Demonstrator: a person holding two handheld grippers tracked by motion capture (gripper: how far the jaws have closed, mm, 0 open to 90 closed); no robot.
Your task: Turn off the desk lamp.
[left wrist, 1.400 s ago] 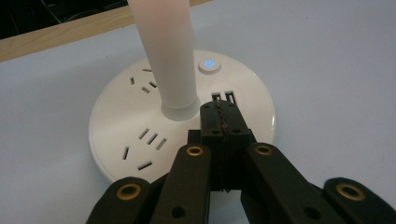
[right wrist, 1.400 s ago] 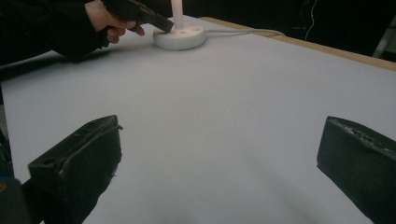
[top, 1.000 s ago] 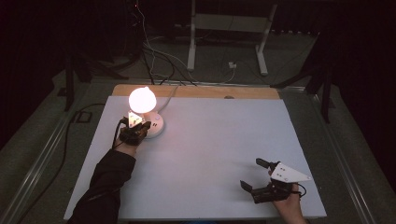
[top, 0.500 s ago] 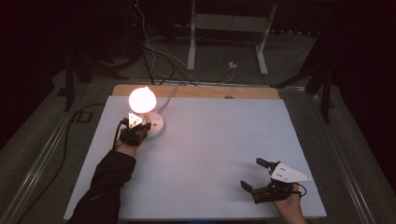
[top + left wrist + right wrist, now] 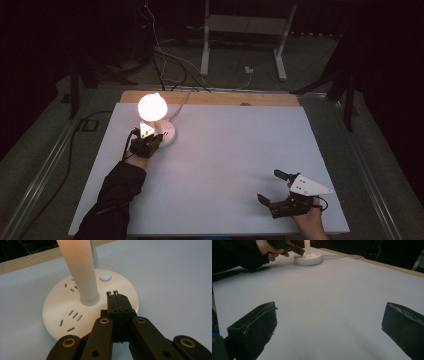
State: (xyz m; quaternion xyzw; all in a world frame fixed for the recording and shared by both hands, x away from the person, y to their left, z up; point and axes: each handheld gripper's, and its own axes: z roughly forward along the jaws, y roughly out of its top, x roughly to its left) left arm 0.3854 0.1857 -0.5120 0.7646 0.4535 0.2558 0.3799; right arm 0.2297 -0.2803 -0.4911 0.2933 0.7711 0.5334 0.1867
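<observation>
A lit desk lamp (image 5: pixel 151 107) stands near the far left corner of the white table (image 5: pixel 235 165), its glowing globe on a slim stem (image 5: pixel 79 270) that rises from a round white base (image 5: pixel 62 307). The base carries several sets of socket slots, two small ports at its near rim and a button (image 5: pixel 105 276) with a blue light. A white cord (image 5: pixel 181 102) leaves the base toward the far edge, where a strip of bare wood (image 5: pixel 270 99) shows beyond the white surface. The left gripper (image 5: pixel 117 302), held by a hand in a dark sleeve (image 5: pixel 117 192), has its jaws pressed together with nothing between them; their tips lie over the near rim of the base, just at the two ports, though contact cannot be judged. The right gripper (image 5: pixel 272 186) rests near the near right corner of the table, well apart from the lamp, its jaws spread wide and empty above bare table. In the right gripper view the left hand (image 5: pixel 270 248) and its gripper appear beside the lamp base.
</observation>
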